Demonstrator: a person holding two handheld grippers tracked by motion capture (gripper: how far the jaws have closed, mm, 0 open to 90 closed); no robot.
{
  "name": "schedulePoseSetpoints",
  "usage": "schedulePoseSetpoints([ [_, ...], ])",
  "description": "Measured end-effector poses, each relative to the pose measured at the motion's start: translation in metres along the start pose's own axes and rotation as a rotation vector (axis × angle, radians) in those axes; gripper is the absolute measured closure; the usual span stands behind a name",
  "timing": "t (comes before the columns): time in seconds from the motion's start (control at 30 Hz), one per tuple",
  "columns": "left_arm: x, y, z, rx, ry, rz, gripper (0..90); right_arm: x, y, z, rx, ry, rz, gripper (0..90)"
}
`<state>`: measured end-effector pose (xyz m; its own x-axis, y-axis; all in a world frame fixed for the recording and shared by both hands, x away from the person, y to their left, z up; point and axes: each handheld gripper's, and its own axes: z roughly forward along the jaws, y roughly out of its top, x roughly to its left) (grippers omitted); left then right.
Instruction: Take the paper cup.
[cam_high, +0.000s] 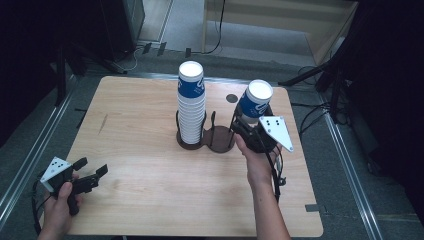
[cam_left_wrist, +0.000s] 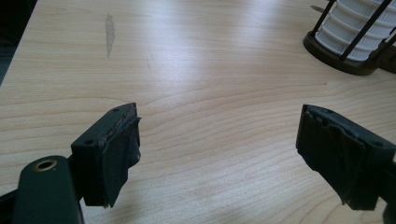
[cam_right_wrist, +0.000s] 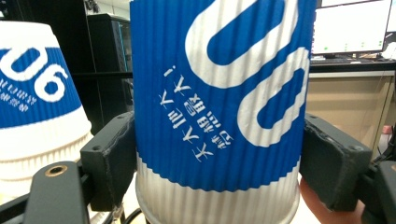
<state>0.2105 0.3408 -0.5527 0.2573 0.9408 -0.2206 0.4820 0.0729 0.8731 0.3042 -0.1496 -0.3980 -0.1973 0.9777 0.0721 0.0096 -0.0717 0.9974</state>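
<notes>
One cup (cam_high: 256, 101) clamped in right gripper (cam_high: 251, 131) above empty holder (cam_high: 220, 138) (left gripper (cam_high: 91, 172) released); next, lower it in.

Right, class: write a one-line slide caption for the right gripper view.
Right gripper clamps an upside-down blue-and-white paper cup beside the cup stack.

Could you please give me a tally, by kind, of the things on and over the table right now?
Cup stacks: 1, the stack in the holder
Single cups: 1, the cup clamped in the right gripper
Cup holders: 1, the holder
Grippers: 2, counting the left gripper
Total: 5
</notes>
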Motion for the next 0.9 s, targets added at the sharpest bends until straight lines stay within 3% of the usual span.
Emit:
schedulePoseSetpoints([
  [0.17, 0.002, 0.0, 0.0, -0.008, -0.01, -0.023, 14.2, -0.001, -0.01, -0.004, 0.018, -0.001, -0.002, 19.6],
  [0.33, 0.001, 0.0, -0.001, -0.01, -0.006, -0.012, 14.2, -0.004, -0.019, -0.009, 0.033, 0.0, 0.002, 19.7],
  [0.43, 0.002, 0.0, 0.0, -0.024, -0.013, -0.027, 14.2, -0.005, -0.024, -0.011, 0.038, 0.001, 0.003, 19.7],
  [0.67, -0.002, 0.001, -0.001, -0.054, 0.025, 0.022, 14.2, -0.007, -0.034, -0.018, 0.048, 0.012, 0.004, 19.7],
  [0.9, -0.014, 0.011, -0.002, -0.088, 0.014, 0.047, 14.2, -0.01, -0.043, -0.024, 0.063, 0.017, 0.006, 19.7],
])
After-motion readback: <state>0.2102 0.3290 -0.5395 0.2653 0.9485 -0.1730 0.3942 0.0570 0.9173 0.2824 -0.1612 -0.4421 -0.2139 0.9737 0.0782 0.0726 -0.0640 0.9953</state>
